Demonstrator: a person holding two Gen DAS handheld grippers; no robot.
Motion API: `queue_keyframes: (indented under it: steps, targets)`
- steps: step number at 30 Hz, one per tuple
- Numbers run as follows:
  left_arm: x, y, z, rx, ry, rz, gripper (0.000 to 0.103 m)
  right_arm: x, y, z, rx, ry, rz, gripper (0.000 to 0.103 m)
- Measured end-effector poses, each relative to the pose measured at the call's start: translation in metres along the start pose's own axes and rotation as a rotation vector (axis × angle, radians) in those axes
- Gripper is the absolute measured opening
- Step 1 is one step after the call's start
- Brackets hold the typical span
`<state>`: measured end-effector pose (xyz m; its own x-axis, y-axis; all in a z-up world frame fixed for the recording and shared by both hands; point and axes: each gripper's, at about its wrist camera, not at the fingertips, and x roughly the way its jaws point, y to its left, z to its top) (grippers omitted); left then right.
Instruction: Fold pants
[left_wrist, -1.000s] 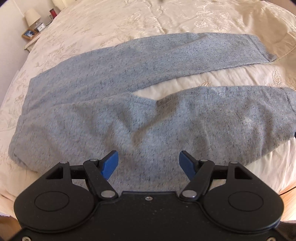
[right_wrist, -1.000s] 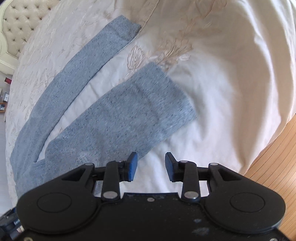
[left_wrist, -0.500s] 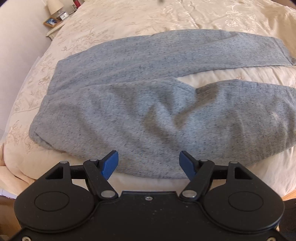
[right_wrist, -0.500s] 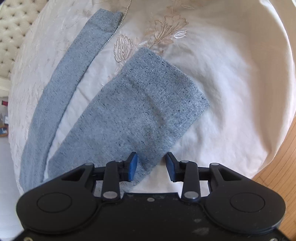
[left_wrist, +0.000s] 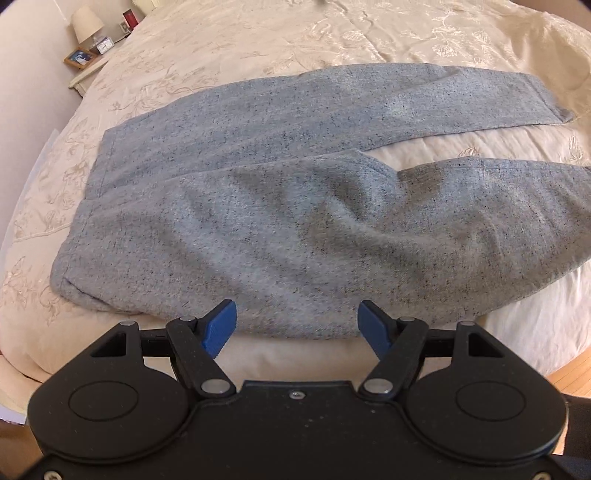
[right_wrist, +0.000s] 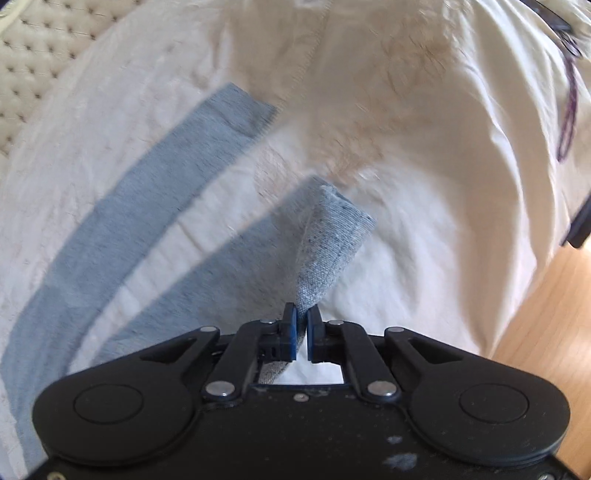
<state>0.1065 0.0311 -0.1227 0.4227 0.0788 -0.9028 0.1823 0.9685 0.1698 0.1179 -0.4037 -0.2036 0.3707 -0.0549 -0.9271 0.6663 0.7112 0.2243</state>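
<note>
A bed (left_wrist: 369, 44) covered with a cream embroidered bedspread filled both views, and the grey pants (left_wrist: 295, 229) were laid flat across it, waistband toward the left of the left wrist view and the two legs spread apart toward the right. In the left wrist view the waistband had been brought further into the picture than a second before, so that the whole left end of the garment was seen, with a strip of bare bedspread between the near hem of the seat and the gripper. A wooden floor (right_wrist: 546, 314) was seen past the bed's edge, and a tufted headboard (right_wrist: 37, 48) at the upper left of the right wrist view. A nightstand (left_wrist: 86, 72) with a lamp (left_wrist: 88, 26) and a framed picture (left_wrist: 79, 58) was seen at the far corner.

The left gripper (left_wrist: 297, 325) was held above the near edge of the pants, its jaws spread wide with nothing between them, as in the earlier frames. The right gripper (right_wrist: 301, 325) differed: its jaws, apart a second earlier, had just been closing and were now pinched onto the cuff of the near leg (right_wrist: 328, 243), which was lifted off the bedspread into a tented fold, where it had lain flat before. The far leg (right_wrist: 147, 177) was left lying flat.
</note>
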Motion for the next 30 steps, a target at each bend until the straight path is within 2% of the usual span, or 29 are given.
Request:
queue_keyframes:
  steps: [6,11,14,18,24,28,30]
  targets:
    - [0.012,0.041,-0.023,-0.055,0.047,-0.023,0.074,-0.018,-0.006,-0.013,0.015,-0.056,-0.026,0.006]
    - [0.029,0.086,-0.032,-0.208,0.084,-0.083,0.074,-0.032,0.006,-0.018,0.002,-0.099,-0.042,0.006]
    - [0.037,0.112,-0.03,-0.299,0.084,-0.126,0.074,-0.037,0.013,-0.023,-0.006,-0.116,-0.058,0.006]
    - [0.045,0.136,-0.023,-0.377,0.052,-0.129,0.074,-0.043,0.021,-0.028,-0.011,-0.134,-0.074,0.006]
    - [0.08,0.151,-0.013,-0.429,0.107,-0.145,0.074,-0.049,0.029,-0.034,-0.022,-0.156,-0.097,0.006]
    - [0.099,0.154,-0.009,-0.478,0.139,-0.146,0.064,-0.049,0.032,-0.034,-0.018,-0.158,-0.104,0.006]
    - [0.102,0.156,-0.005,-0.509,0.151,-0.137,0.046,-0.049,0.032,-0.033,-0.018,-0.158,-0.104,0.006]
